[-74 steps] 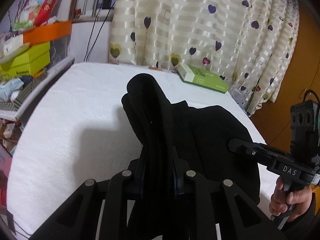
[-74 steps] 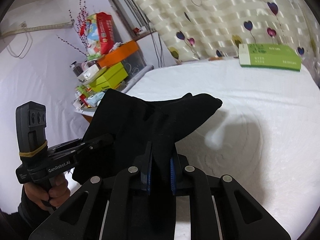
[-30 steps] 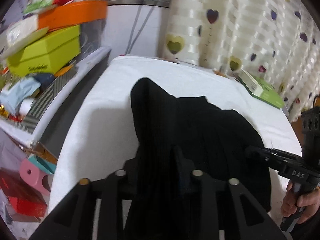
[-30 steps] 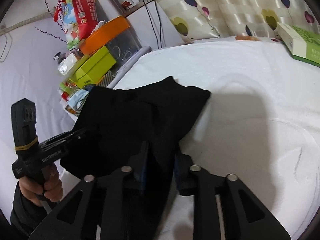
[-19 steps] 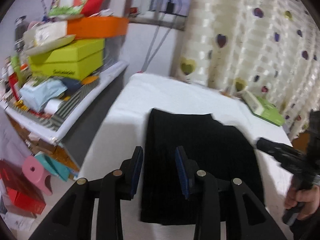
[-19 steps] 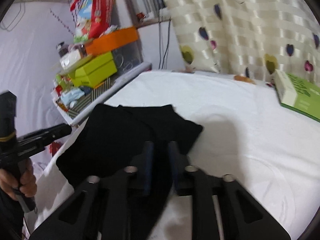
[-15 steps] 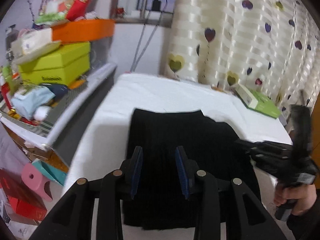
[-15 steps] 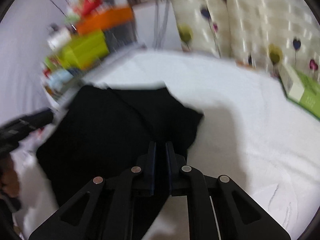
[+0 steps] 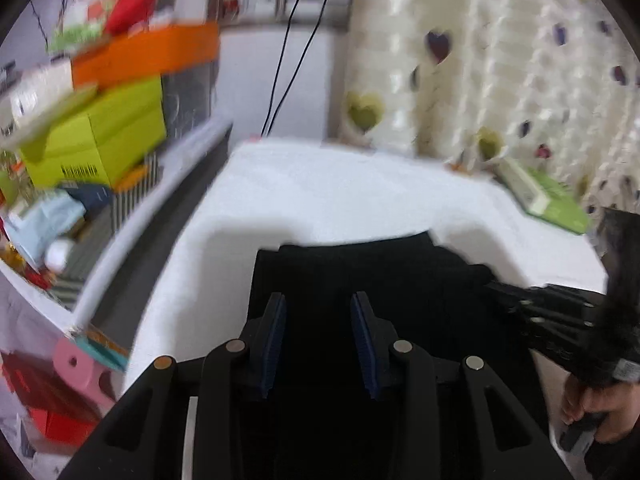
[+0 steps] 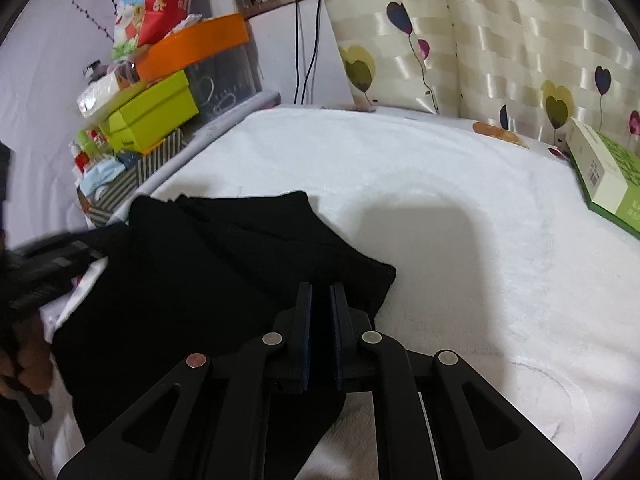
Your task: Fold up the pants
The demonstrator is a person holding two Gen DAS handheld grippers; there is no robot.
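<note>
The pants (image 10: 192, 272) now lie flat on the white bench (image 10: 460, 200) as a folded black stack, near its front-left corner, beside the cluttered shelf (image 10: 160, 120). A couple of seconds ago both tongs held the cloth bunched up in the air; since then it has been carried over and laid down, so the fold itself looks done. The left tongs (image 9: 318, 334) have let go: their blue-padded jaws stand spread, with nothing between them, hovering over the near part of the stack. The right tongs (image 10: 320, 312) sit over the stack's right corner with jaws nearly pressed together; the black cloth runs under and behind them, and against that dark it cannot be told for certain whether a layer is still pinched or the jaws have simply closed empty. The left view is smeared by motion, so the far edge of the stack reads only roughly, though it appears straight. A green box (image 10: 604, 172) lies well apart at the far right. What probably remains is to free the right corner and perhaps smooth or fold once more.
</note>
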